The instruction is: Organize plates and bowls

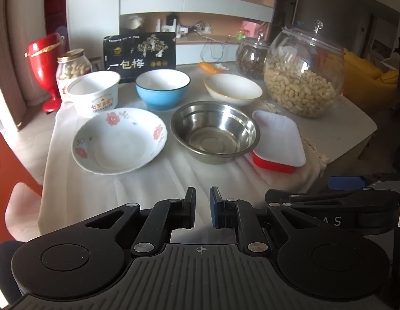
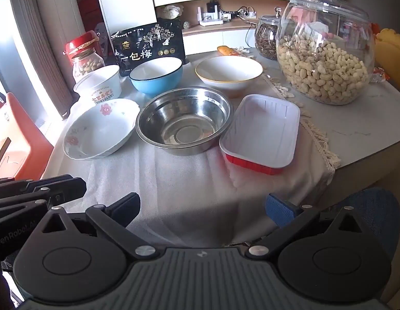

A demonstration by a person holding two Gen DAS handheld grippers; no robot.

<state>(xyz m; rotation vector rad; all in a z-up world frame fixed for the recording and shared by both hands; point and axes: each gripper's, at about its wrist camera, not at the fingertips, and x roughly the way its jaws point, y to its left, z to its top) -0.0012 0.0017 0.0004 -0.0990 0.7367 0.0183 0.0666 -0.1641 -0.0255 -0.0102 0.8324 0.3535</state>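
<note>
On the cloth-covered table stand a floral white plate (image 1: 120, 140) (image 2: 100, 129), a steel bowl (image 1: 214, 131) (image 2: 183, 120), a red tray with a white inside (image 1: 278, 142) (image 2: 262, 134), a white paper bowl (image 1: 94, 95) (image 2: 99, 85), a blue bowl (image 1: 162, 87) (image 2: 156, 76) and a white gold-rimmed bowl (image 1: 232, 89) (image 2: 228, 73). My left gripper (image 1: 202, 206) is nearly shut and empty at the table's near edge. My right gripper (image 2: 202, 206) is open and empty, beside the left one.
A big glass jar of peanuts (image 1: 304, 75) (image 2: 325, 51) and a smaller jar (image 1: 251, 56) stand at the right rear. A black snack bag (image 1: 140, 55), a peanut jar (image 1: 72, 71) and a red container (image 1: 46, 64) stand at the left rear. An orange chair (image 2: 16, 139) stands left.
</note>
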